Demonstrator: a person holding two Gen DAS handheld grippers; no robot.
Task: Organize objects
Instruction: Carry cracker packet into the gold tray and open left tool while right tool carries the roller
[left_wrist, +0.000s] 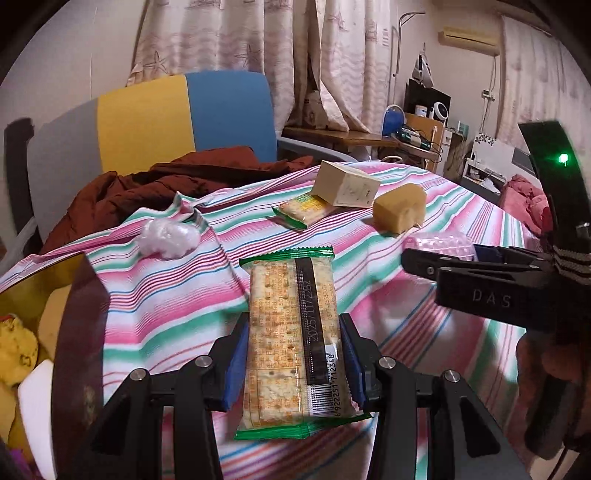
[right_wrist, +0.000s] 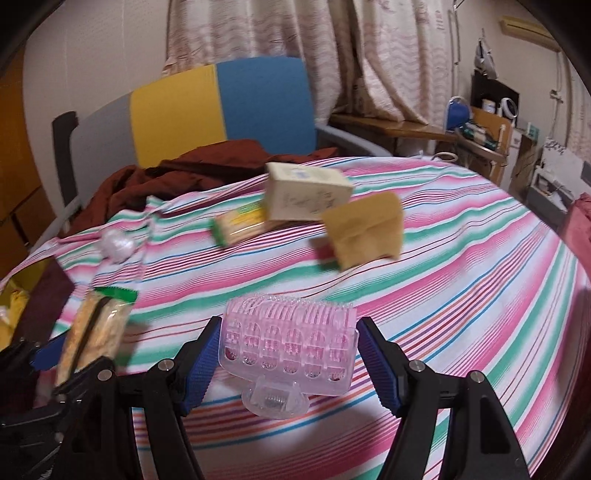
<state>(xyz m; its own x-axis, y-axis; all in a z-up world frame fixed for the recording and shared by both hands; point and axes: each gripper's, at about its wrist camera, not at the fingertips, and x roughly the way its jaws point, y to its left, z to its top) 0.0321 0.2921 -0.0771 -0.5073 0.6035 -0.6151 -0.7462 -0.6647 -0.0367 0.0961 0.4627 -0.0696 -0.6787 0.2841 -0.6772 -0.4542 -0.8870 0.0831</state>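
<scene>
My left gripper (left_wrist: 291, 354) is shut on a green-edged cracker packet (left_wrist: 291, 332) and holds it above the striped tablecloth (left_wrist: 166, 302). The packet also shows at the left of the right wrist view (right_wrist: 92, 332). My right gripper (right_wrist: 288, 350) is shut on a pink plastic hair clip (right_wrist: 288, 350), also held above the cloth; it shows at the right of the left wrist view (left_wrist: 439, 243). On the cloth farther back lie a second cracker packet (left_wrist: 303, 210), a cream box (left_wrist: 347, 184) leaning on it, a yellow sponge block (left_wrist: 399, 210) and a crumpled white plastic wad (left_wrist: 166, 236).
A brown garment (left_wrist: 147, 188) lies on a grey, yellow and blue chair (left_wrist: 166, 118) behind the table. A container with yellow and white items (left_wrist: 22, 354) sits at the lower left. A cluttered wooden desk (left_wrist: 369, 138) stands at the back right.
</scene>
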